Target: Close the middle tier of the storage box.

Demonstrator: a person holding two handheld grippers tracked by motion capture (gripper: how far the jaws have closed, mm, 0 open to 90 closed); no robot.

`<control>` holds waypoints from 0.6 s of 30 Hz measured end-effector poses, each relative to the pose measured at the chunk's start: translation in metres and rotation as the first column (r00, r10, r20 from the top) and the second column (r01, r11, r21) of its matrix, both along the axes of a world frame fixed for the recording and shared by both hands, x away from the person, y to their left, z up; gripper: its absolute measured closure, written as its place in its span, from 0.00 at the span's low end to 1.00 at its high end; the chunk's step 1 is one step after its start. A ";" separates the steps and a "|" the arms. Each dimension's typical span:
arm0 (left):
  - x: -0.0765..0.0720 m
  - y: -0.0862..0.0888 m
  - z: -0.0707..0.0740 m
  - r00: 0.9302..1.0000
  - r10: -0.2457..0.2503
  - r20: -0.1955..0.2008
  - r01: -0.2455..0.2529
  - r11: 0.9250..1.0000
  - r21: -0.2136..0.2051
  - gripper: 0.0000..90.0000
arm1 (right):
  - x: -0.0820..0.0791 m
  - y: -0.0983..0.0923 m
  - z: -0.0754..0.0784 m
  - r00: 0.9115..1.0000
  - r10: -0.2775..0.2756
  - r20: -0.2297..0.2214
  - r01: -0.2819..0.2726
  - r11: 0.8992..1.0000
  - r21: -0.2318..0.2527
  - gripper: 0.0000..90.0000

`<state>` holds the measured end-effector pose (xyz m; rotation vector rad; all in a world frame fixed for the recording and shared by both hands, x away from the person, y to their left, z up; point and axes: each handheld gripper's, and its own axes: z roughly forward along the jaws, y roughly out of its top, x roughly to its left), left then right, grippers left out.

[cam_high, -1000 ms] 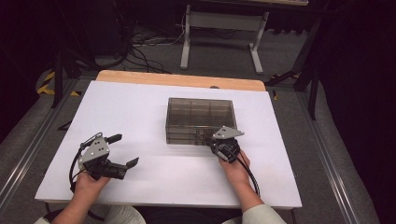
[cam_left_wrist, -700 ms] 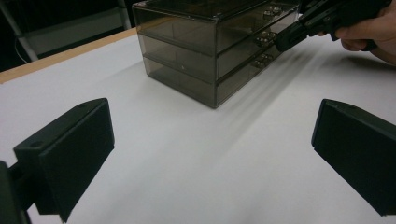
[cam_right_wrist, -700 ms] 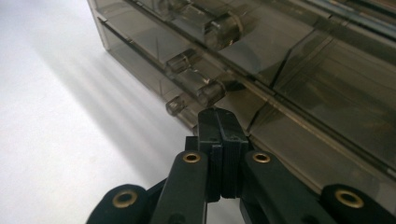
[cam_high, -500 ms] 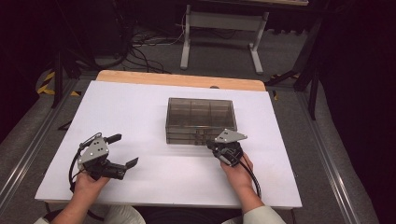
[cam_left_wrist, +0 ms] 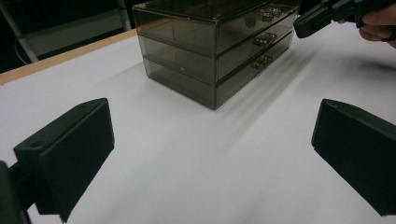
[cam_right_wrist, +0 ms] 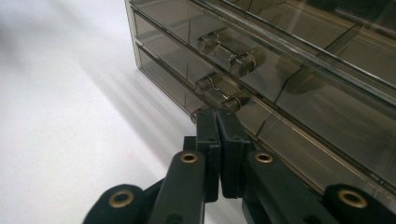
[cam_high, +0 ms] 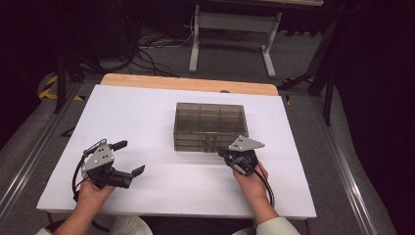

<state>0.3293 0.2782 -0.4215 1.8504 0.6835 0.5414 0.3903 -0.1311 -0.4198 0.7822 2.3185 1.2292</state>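
White tabletop (cam_high: 147,122), grey stand (cam_high: 232,29), floor cables (cam_high: 156,46)

White tabletop (cam_high: 147,117) with a strip of bare wood (cam_high: 191,84) running along the far edge. Pretty much the one thing sitting on it is a smoky see-through drawer box (cam_high: 210,126), three drawers high, a bit right of center and toward the far side.

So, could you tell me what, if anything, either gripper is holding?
Nothing: the left gripper is open over bare table, and the right gripper is shut and empty by the drawer box's bottom handle.
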 end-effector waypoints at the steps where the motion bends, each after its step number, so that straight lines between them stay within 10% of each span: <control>1: 0.000 0.000 0.000 1.000 -0.001 0.000 0.001 1.000 -0.001 0.00 | 0.000 -0.001 0.001 1.000 0.008 -0.001 -0.008 1.000 0.006 0.95; 18: 0.000 0.001 0.000 1.000 0.000 0.006 0.000 1.000 0.003 0.00 | -0.019 -0.024 0.016 0.997 0.055 0.058 -0.060 0.994 0.090 0.23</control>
